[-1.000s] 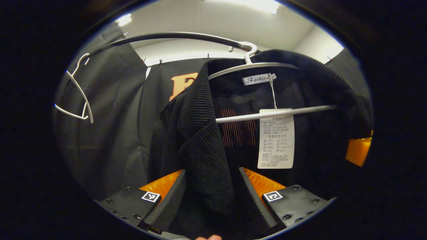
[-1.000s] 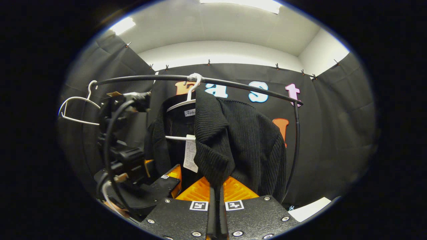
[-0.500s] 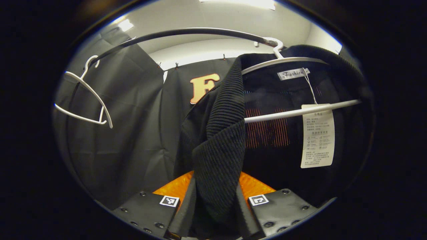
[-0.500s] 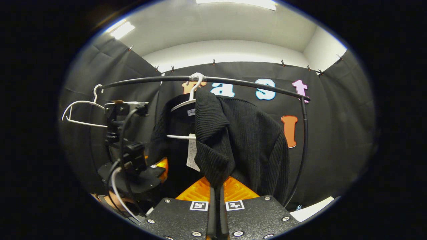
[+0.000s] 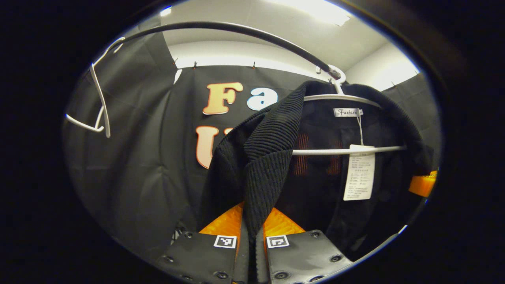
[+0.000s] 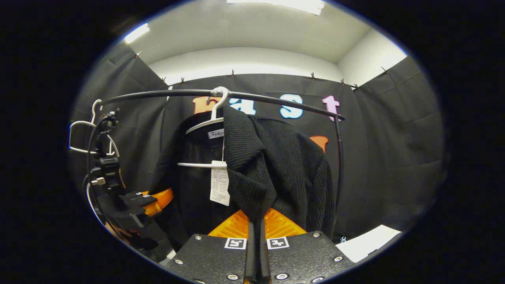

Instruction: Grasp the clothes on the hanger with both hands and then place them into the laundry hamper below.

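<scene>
A black ribbed knit jacket [image 5: 268,169] hangs open on a white hanger [image 5: 347,150] from a black rail [image 5: 236,29]. In the left gripper view my left gripper [image 5: 252,241] is shut on the hanging edge of one front lapel. The right gripper view shows the same jacket [image 6: 284,161] on its hanger [image 6: 203,124], with my right gripper [image 6: 256,236] shut on the other lapel's lower edge. In that view the left gripper [image 6: 156,197] is at the jacket's far side, low on the left. A white care tag [image 6: 219,185] dangles from the hanger bar.
An empty white hanger [image 6: 81,134] hangs at the rail's [image 6: 268,96] left end, also seen as the bare hanger [image 5: 98,98] in the left gripper view. The rail's upright post [image 6: 339,165] stands right of the jacket. A white sheet [image 6: 369,243] lies low at the right.
My left gripper's fingers have closed from wide apart onto the jacket's lapel edge. The right gripper has stayed shut on the other lapel. The left gripper moved left and lower in the right gripper view.
</scene>
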A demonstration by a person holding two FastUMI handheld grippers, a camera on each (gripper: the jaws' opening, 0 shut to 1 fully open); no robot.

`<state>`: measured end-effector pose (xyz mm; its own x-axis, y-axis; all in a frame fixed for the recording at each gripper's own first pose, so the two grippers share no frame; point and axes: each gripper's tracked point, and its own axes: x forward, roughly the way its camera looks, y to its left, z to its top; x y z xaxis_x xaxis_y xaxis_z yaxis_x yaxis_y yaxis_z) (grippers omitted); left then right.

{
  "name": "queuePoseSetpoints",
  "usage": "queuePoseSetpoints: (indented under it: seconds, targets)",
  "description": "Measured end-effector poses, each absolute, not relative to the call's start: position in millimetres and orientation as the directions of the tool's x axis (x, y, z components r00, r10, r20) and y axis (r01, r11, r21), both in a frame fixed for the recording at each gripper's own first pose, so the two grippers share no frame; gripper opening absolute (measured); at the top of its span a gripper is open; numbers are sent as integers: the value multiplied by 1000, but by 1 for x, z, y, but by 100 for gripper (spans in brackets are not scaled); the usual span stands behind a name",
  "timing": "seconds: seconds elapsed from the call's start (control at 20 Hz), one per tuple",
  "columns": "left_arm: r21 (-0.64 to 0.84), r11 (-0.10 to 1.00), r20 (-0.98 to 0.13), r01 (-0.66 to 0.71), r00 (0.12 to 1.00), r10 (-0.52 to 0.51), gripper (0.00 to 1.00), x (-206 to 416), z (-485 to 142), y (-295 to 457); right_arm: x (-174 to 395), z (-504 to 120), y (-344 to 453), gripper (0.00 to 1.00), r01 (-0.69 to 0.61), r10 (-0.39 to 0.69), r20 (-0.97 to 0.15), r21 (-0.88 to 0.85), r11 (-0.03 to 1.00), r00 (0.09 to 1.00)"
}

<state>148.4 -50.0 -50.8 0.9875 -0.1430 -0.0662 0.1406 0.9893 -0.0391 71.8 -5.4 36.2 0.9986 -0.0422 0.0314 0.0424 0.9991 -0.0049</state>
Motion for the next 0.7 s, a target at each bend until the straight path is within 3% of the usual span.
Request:
queuePoseSetpoints:
  seconds: [0.15, 0.35, 0.4, 0.45, 0.5, 0.55, 0.7]
  targets:
    - [-31, 974, -89, 223, 970, -225, 14, 138, -50, -57, 67, 44, -17, 4, 127, -127, 55, -2, 992, 990]
    - [11, 983, -17, 182, 983, -182, 17, 126, -34, -49, 63, 43, -13, 3, 90, -89, 37, -31, 995, 995]
    - [11, 985, -16, 173, 985, -173, 11, 126, -33, -47, 60, 46, -13, 2, 77, -76, 44, -32, 997, 996]
    - [12, 984, -15, 178, 984, -178, 11, 123, -29, -48, 59, 49, -13, 2, 68, -66, 57, -31, 997, 996]
    - [13, 985, -7, 175, 985, -174, 11, 120, -24, -47, 59, 54, -16, 9, 67, -65, 70, -31, 997, 995]
    - [6, 983, -1, 184, 983, -184, 11, 118, -20, -48, 57, 56, -19, 2, 65, -63, 70, -29, 997, 996]
    - [-41, 975, 49, 221, 975, -218, 10, 109, -6, -49, 53, 67, -23, 1, 46, -44, 97, -23, 999, 994]
